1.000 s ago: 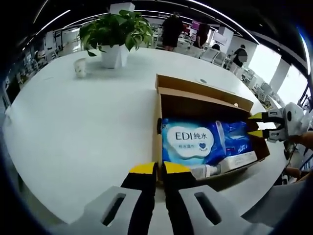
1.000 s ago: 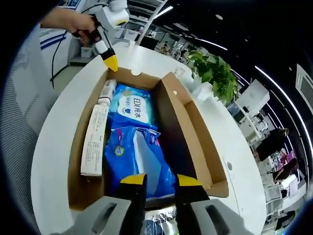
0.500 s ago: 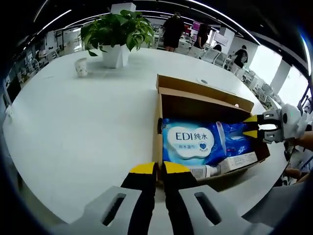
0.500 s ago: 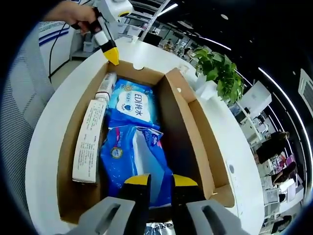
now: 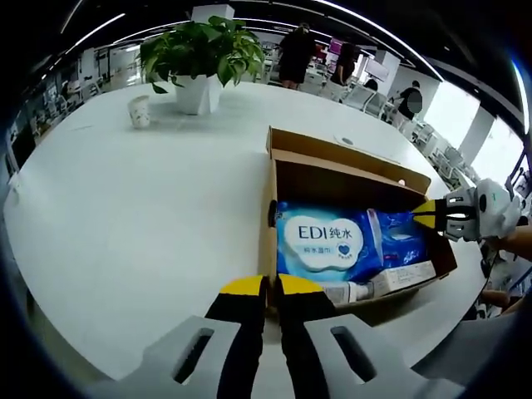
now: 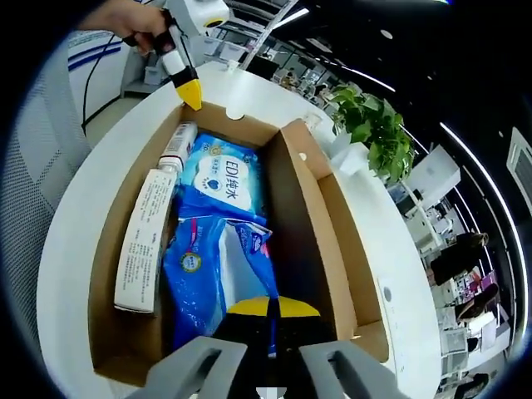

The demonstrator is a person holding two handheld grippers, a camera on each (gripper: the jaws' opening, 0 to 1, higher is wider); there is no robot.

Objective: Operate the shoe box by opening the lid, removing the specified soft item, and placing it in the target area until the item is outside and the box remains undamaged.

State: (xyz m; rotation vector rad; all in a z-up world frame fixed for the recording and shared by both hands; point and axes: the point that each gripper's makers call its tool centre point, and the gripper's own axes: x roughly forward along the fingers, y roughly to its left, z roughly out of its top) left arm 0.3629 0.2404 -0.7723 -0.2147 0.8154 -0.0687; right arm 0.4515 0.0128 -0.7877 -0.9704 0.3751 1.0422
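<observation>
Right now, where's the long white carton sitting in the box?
In the right gripper view, the long white carton lies along the shoe box's left wall, beside the blue soft pack, with a white tube just beyond it.

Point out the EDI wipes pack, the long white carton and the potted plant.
EDI wipes pack (image 5: 326, 239): left gripper view, on its white label.
Long white carton (image 6: 137, 253): right gripper view, on its printed face.
Potted plant (image 5: 193, 93): left gripper view, on its white pot.

Each gripper has black jaws capped with yellow tips on a pale grey moulded body with slotted openings: the left gripper (image 5: 266, 287) and the right gripper (image 6: 272, 308) look alike. A bare hand (image 6: 125, 21) grips a white-bodied handle.
</observation>
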